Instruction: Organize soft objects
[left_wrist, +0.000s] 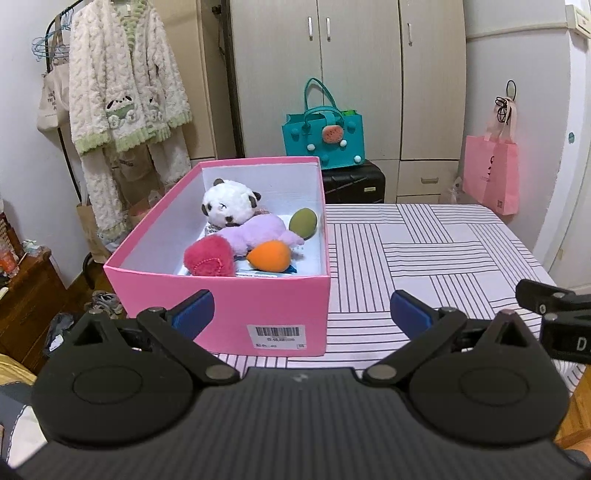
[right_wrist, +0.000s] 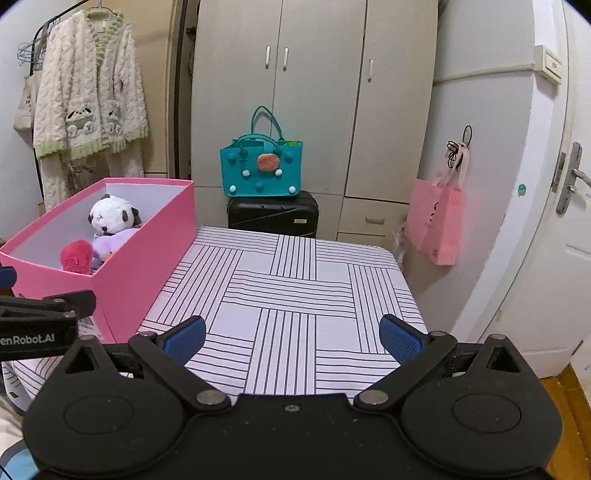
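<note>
Your left claw (left_wrist: 302, 317) and right claw (right_wrist: 291, 338) both hang released, gripping nothing, above the striped surface (right_wrist: 295, 295). The pink box (left_wrist: 229, 306) at 11 o'clock holds a panda plush (left_wrist: 229, 203), purple plush (left_wrist: 258, 234), red heart (left_wrist: 208, 260), orange sponge (left_wrist: 269, 255) and green sponge (left_wrist: 303, 222); a packet beneath them is mostly hidden.
</note>
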